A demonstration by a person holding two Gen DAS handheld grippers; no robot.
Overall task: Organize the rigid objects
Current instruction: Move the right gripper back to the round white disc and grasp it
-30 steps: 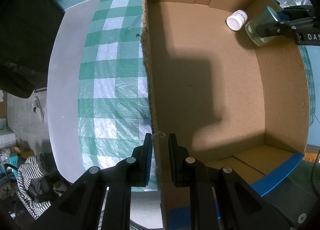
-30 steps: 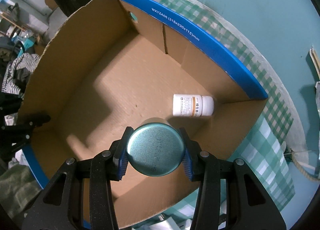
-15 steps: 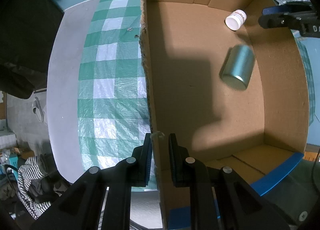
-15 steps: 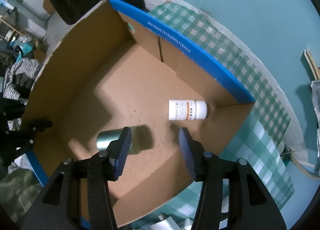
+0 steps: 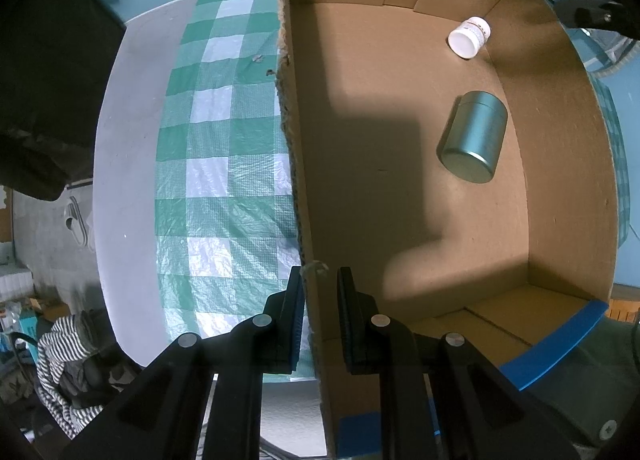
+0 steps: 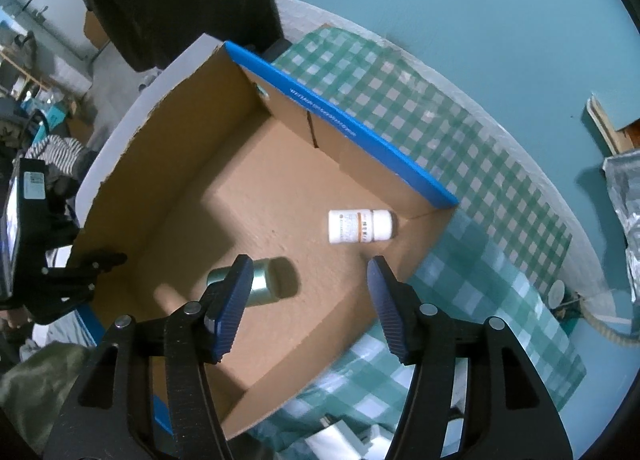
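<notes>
A cardboard box (image 5: 296,140) (image 6: 136,148) with blue-taped rims sits on a green checked cloth. On its floor a teal metal tin (image 5: 474,136) (image 6: 262,286) lies on its side, and a white pill bottle (image 5: 469,36) (image 6: 359,225) lies near the corner. My left gripper (image 5: 318,280) is shut on the box's torn side wall. My right gripper (image 6: 308,276) hangs above the box interior; its jaws are opening with nothing between them, and the tin lies below behind its left finger (image 6: 230,308). A piece of the right gripper (image 5: 592,10) shows at the left wrist view's top right.
The checked cloth (image 5: 224,164) (image 6: 460,148) covers a white round table (image 5: 124,140). Striped clothing (image 5: 60,356) lies beyond the table's edge. A silver foil bag (image 6: 624,196) and a rope (image 6: 600,324) sit at the right.
The right gripper let go of the teal tin, which dropped and came to rest on its side on the box floor. The right gripper opened wider and rose. The left gripper stayed put.
</notes>
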